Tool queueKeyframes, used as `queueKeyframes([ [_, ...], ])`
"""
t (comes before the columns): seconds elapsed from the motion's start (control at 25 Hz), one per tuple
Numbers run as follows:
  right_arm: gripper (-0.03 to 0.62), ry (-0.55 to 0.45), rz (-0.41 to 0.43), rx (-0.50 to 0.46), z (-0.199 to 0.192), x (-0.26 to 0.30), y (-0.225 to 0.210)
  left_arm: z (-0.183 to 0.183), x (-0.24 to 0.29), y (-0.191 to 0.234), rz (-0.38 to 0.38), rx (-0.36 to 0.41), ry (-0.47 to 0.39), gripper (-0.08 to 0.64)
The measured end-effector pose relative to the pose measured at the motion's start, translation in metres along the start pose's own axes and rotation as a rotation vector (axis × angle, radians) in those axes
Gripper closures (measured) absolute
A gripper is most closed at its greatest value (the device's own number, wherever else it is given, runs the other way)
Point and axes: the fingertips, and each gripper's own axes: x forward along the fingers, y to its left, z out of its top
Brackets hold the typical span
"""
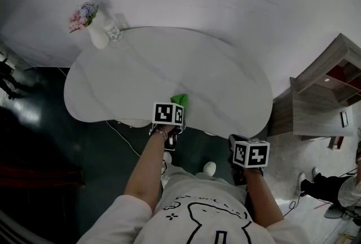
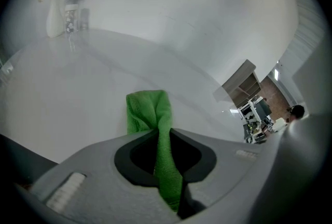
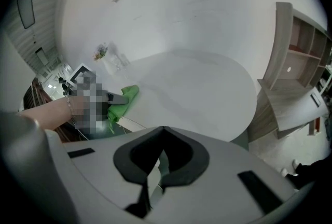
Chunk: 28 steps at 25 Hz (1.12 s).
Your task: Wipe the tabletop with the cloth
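Left claw (image 2: pixel 163 134) is clamped on the green cloth (image 2: pixel 148 109), whose free end lies just ahead on the worktop (image 2: pixel 72 88) for wiping; right claw (image 3: pixel 163 128), closed and empty, waits off the edge.

Green cloth (image 2: pixel 150 114) standing out against a pale bench (image 1: pixel 225 85).
The cloth is showing bright green against the white bench, which is carrying faint grey veins. At ten o'clock on the bench, a white vase (image 1: pixel 98 36) is holding pink and lilac flowers (image 1: pixel 83 14). The left gripper (image 2: pixel 162 137) and right gripper (image 3: pixel 162 137) are showing grey bodies, black jaws and black-and-white square-marked cubes (image 1: pixel 168 113). The floor (image 1: pixel 90 152) is looking dark teal.
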Motion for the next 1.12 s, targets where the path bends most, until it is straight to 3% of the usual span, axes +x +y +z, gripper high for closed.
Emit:
queueKeyframes([
  [0.8, 0.597, 0.0, -0.03, 0.03, -0.017, -0.015, -0.025, -0.007, 0.024, -0.067, -0.068, 0.087, 0.052, 0.506],
  [1.12, 0.597, -0.003, -0.055, 0.067, -0.025, -0.025, -0.043, -0.015, 0.037, -0.106, -0.095, 0.177, 0.103, 0.506],
])
